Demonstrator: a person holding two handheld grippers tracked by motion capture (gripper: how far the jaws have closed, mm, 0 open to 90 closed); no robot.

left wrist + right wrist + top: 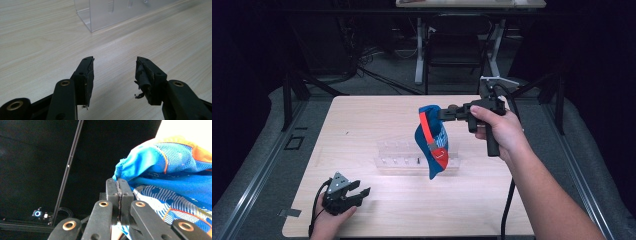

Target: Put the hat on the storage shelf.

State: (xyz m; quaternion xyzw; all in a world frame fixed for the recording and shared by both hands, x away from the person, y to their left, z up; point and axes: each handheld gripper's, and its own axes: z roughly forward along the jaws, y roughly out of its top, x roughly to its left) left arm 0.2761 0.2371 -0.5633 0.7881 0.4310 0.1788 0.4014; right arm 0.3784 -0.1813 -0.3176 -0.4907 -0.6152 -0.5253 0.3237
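A blue garment (pixel 432 141) with an orange-red stripe and mesh lining hangs in the air over the middle of the table. My right gripper (pixel 443 114) is shut on its top edge and holds it up above a clear plastic rack (pixel 398 161). In the right gripper view the jaws press together on a bunched blue corner of the garment (pixel 160 162). My left gripper (pixel 361 191) rests low at the front left of the table, open, with nothing between its fingers (pixel 87 72). A corner of the clear rack (pixel 100 15) lies ahead of it.
The light wooden table (pixel 362 120) is bare around the rack. Behind it stand a dark chair (pixel 454 50) and white desk legs (pixel 419 50), with cables on the floor. A cable (pixel 508 205) trails from my right gripper toward the front edge.
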